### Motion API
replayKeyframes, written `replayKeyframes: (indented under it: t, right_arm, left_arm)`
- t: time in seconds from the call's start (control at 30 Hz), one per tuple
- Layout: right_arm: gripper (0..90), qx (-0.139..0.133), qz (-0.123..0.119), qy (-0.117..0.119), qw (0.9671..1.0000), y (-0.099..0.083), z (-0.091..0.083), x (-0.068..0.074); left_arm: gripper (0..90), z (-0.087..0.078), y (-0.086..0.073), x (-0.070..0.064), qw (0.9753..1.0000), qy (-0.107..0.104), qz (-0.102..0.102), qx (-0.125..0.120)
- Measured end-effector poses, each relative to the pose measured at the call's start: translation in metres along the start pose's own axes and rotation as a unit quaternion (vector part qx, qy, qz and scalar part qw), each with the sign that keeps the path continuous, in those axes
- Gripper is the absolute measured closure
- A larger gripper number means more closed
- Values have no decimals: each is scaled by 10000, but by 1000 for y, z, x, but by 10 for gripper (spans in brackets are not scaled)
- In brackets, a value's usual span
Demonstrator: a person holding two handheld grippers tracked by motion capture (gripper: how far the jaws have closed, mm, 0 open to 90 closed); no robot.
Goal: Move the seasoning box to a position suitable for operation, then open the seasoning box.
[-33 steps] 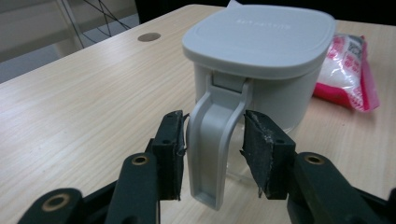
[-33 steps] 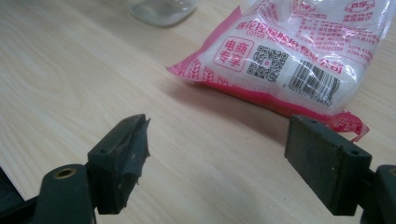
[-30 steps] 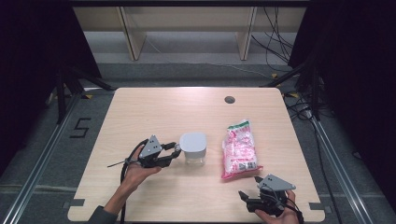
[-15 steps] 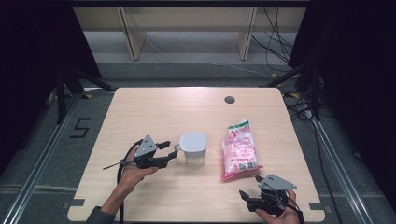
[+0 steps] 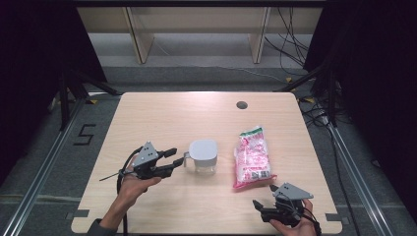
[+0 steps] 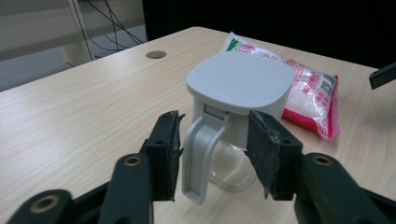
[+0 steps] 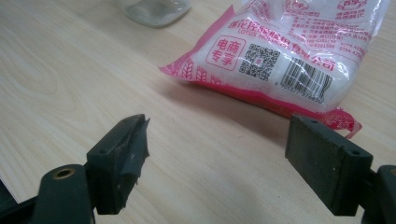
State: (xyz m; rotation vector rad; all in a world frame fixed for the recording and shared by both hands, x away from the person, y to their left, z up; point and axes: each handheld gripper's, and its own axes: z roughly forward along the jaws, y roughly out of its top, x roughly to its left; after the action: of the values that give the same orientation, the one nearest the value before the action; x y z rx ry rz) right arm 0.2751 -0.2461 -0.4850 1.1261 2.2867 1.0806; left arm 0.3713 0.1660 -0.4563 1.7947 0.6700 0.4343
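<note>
While my left claw stands open astride the handle of the lidded jug mid-table, gripping nothing, closing off-centre could twist the jug toward the pink bag; my right claw gapes empty.

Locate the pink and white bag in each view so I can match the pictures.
High view: the bag lies right of centre on the table, right of the lidded jug.
Left gripper view: upper right, behind the jug.
Right gripper view: upper right, beyond the open jaws.
Shared landmark: the jug, whose clear base sits at the right gripper view's top edge.
</note>
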Motion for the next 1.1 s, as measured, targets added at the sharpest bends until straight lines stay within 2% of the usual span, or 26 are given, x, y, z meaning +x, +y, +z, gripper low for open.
replayKeyframes:
  t: [0.03, 0.07, 0.1, 0.13, 0.17, 0.47, 0.73, 0.87, 0.93, 1.1]
  right_arm:
    - [220, 9, 56, 11, 10000, 0, 0, 1]
    - [220, -34, 43, -7, 10000, 0, 0, 1]
    - [220, -18, 128, 62, 9999, 0, 0, 2]
    - [220, 44, 151, 31, 9999, 0, -1, 3]
    - [220, 6, 21, 29, 10000, 0, 0, 1]
    - [220, -23, -65, -22, 10000, -1, 0, -1]
    - [217, -17, 18, 19, 10000, -1, 0, 1]
    - [216, -37, 4, 6, 10000, -1, 0, 1]
    - [216, -78, -87, -22, 9999, -1, 1, 0]
    - [216, -1, -48, 16, 10000, -1, 0, 2]
  left_arm:
    - [649, 0, 2, -2, 9999, -46, 11, -99]
    - [691, 0, 4, -2, 9999, -24, 46, -101]
    - [726, 0, 5, -3, 9999, -45, 86, -103]
    - [752, 1, 7, -3, 9998, -34, 144, -108]
    - [778, 1, 9, -4, 9998, -19, 157, -98]
    - [878, 10, 18, -6, 9996, -80, 210, -142]
    - [892, 17, 24, -7, 9997, -64, 217, -132]
    - [892, 22, 24, -6, 9998, -104, 158, -114]
    - [892, 25, 24, -7, 9997, -118, 160, -117]
    - [892, 28, 25, -7, 9998, -118, 178, -60]
